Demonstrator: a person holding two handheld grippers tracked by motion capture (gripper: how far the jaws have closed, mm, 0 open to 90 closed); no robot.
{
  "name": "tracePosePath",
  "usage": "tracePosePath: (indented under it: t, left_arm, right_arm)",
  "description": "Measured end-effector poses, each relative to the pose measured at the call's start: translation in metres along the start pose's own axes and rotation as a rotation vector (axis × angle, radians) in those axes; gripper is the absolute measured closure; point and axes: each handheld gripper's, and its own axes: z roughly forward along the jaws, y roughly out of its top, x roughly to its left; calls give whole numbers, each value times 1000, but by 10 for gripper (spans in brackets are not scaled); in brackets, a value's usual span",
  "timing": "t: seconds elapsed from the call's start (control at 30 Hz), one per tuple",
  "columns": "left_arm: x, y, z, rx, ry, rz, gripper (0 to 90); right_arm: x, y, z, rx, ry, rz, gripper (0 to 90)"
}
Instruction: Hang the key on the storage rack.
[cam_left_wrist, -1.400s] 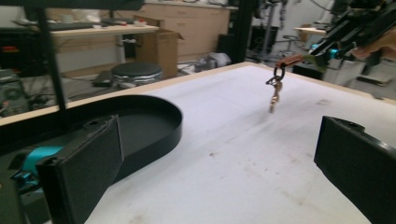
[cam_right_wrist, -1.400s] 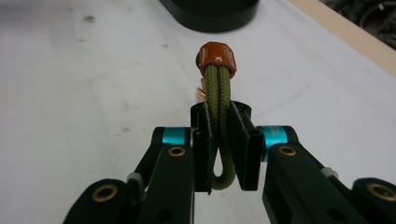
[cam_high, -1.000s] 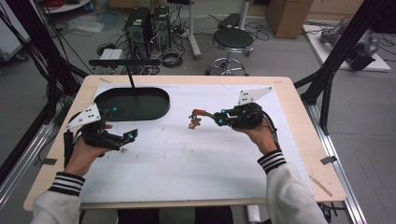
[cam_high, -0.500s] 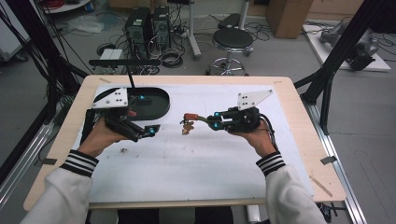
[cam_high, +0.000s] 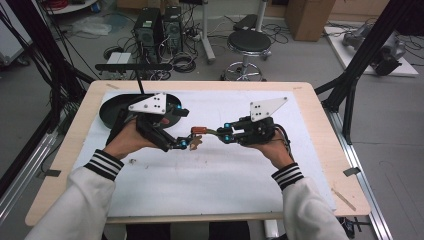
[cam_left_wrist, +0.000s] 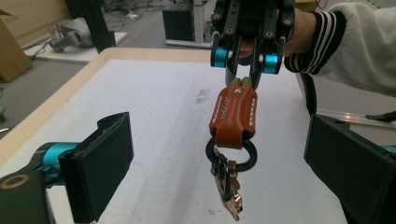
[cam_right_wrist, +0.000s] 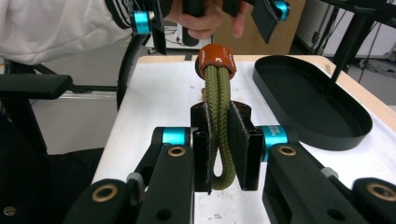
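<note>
A keychain hangs above the white mat: an olive green rope loop (cam_right_wrist: 219, 116), an orange-brown leather sleeve (cam_left_wrist: 233, 114) and a black ring (cam_left_wrist: 231, 156) with a brass clip (cam_left_wrist: 229, 189) dangling below. My right gripper (cam_right_wrist: 220, 149) is shut on the rope loop and holds the keychain (cam_high: 198, 133) in the air at the table's middle. My left gripper (cam_high: 183, 129) is open, its jaws spread on either side of the sleeve and ring without touching them. From the left gripper view the wide black pads (cam_left_wrist: 105, 163) flank the hanging clip.
A black oval tray (cam_high: 112, 111) lies at the back left of the white mat (cam_high: 210, 175), partly behind the left hand. The same tray (cam_right_wrist: 310, 100) is empty. The wooden table edge (cam_high: 325, 135) runs on the right.
My left gripper moved right, from the table's left side over to the keychain, and now brackets it. The right gripper has held the keychain near the middle throughout.
</note>
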Motion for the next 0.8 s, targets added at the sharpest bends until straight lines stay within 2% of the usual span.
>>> tracePosePath:
  t: [0.23,0.43,0.5,0.57,0.63,0.8]
  left_arm:
    - [-1,3,13,52,-46,7,142]
    - [-1,4,17,93,-84,7,261]
    - [0,3,18,105,-103,0,333]
    - [1,3,19,112,-113,-16,364]
    - [2,2,18,123,-119,-20,421]
    - [2,2,18,126,-124,-25,481]
  right_arm:
    - [1,0,4,6,13,-8,800]
    - [1,1,6,14,22,-12,799]
    - [2,1,7,21,21,-16,799]
    - [2,1,8,27,21,-19,799]
    - [3,1,9,32,27,-17,799]
    - [2,0,9,36,30,-21,799]
